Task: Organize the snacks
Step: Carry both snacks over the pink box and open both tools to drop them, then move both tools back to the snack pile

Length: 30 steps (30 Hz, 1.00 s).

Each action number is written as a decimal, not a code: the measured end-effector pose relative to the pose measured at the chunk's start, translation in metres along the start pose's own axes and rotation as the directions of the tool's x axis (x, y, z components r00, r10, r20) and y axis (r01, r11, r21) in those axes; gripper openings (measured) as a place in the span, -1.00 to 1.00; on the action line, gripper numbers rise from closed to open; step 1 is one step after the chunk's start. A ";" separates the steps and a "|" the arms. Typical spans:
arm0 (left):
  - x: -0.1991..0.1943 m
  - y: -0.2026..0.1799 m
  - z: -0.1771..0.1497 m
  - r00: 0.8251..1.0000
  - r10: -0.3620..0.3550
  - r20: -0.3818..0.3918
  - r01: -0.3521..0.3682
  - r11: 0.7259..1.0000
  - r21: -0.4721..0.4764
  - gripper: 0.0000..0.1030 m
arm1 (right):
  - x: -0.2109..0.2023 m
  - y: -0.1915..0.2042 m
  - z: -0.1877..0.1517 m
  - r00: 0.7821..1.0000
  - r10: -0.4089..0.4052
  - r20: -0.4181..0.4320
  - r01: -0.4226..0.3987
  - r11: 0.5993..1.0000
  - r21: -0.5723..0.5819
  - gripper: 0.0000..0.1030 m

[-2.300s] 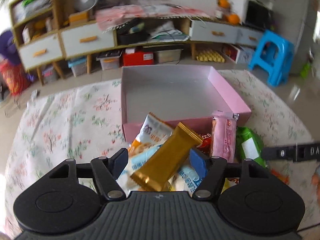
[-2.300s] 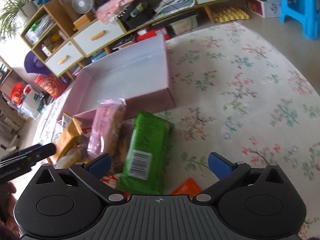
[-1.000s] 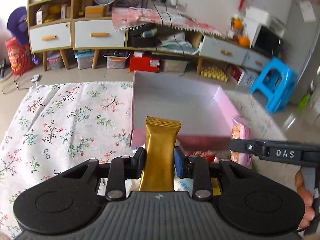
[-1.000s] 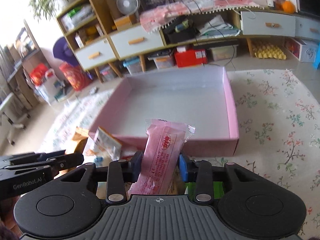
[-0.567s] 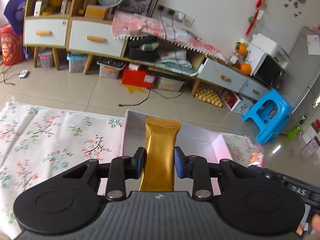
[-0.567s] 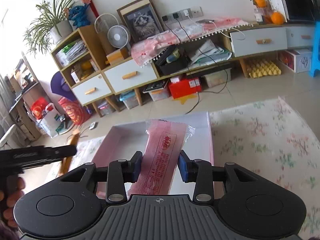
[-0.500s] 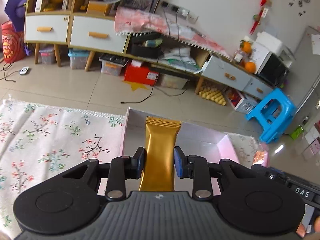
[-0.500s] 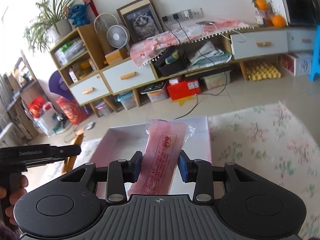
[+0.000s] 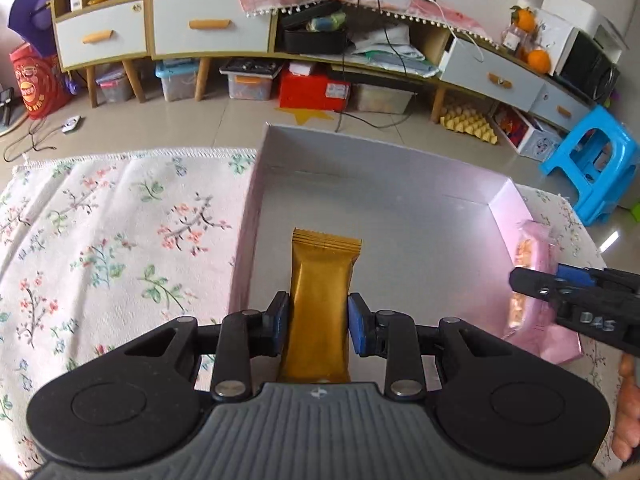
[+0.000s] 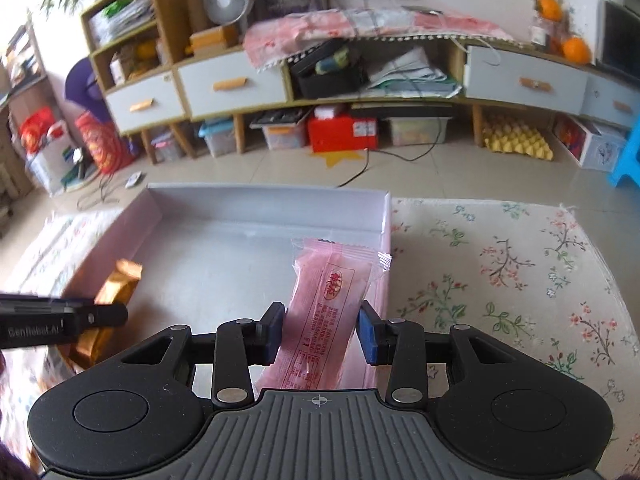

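Two snacks are in hand at once: our left gripper point(image 9: 318, 322) is clamped on the gold packet point(image 9: 321, 300), and our right gripper point(image 10: 320, 334) is clamped on the pink packet point(image 10: 326, 312). Both hang over the empty pink box point(image 9: 496, 200), which sits on the floral cloth point(image 9: 112, 240).

To place them well, we judge it best to lower each packet close to the box floor before letting go. The gold one belongs near the wall at 9 o'clock, the pink one near the wall at 3 o'clock, laid parallel so space stays free between them.

Readable writing: "DAS" on the right gripper's side in the left wrist view, "GenRobot.AI" on the left gripper's side in the right wrist view. Red characters on the pink packet are too small to read.
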<state>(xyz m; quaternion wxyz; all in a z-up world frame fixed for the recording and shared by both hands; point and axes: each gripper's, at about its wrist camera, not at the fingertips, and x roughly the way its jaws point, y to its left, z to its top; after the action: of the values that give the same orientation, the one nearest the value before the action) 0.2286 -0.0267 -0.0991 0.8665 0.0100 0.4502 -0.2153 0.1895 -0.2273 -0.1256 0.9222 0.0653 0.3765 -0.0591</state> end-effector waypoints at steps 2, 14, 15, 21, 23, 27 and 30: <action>0.001 0.002 0.004 0.999 -0.030 -0.025 0.029 0.999 -0.029 -0.46 | 0.005 0.001 0.000 1.000 -0.010 -0.010 0.009 0.999 -0.038 -0.29; 0.008 0.015 0.011 0.981 -0.156 -0.111 0.144 0.983 -0.116 -0.47 | 0.034 0.001 0.029 0.997 -0.082 -0.008 0.078 0.974 -0.214 -0.29; 0.008 0.015 0.011 0.979 -0.163 -0.119 0.150 0.983 -0.109 -0.44 | 0.037 0.001 0.030 0.997 -0.081 -0.011 0.077 0.973 -0.217 -0.25; -0.018 0.023 0.007 0.975 -0.211 -0.076 0.200 0.972 -0.124 0.15 | 0.017 0.009 0.026 0.999 -0.046 0.022 0.050 0.979 -0.197 0.42; -0.034 0.028 0.003 0.971 -0.236 -0.030 0.231 0.964 -0.130 0.27 | -0.004 0.010 0.022 0.998 -0.012 0.059 0.022 0.986 -0.168 0.58; -0.070 0.042 -0.010 0.981 -0.187 0.043 0.192 0.965 -0.176 0.48 | -0.044 0.010 0.014 0.995 0.029 0.093 -0.014 0.988 -0.154 0.58; -0.105 0.055 -0.026 0.986 -0.113 0.119 0.139 0.960 -0.245 0.76 | -0.080 0.002 0.003 0.992 0.051 0.114 -0.038 0.993 -0.111 0.66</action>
<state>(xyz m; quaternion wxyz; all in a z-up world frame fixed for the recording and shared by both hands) 0.1768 0.0670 -0.0417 0.8675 -0.1401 0.4280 -0.2113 0.1350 -0.2209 -0.0670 0.9459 0.0200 0.3231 -0.0217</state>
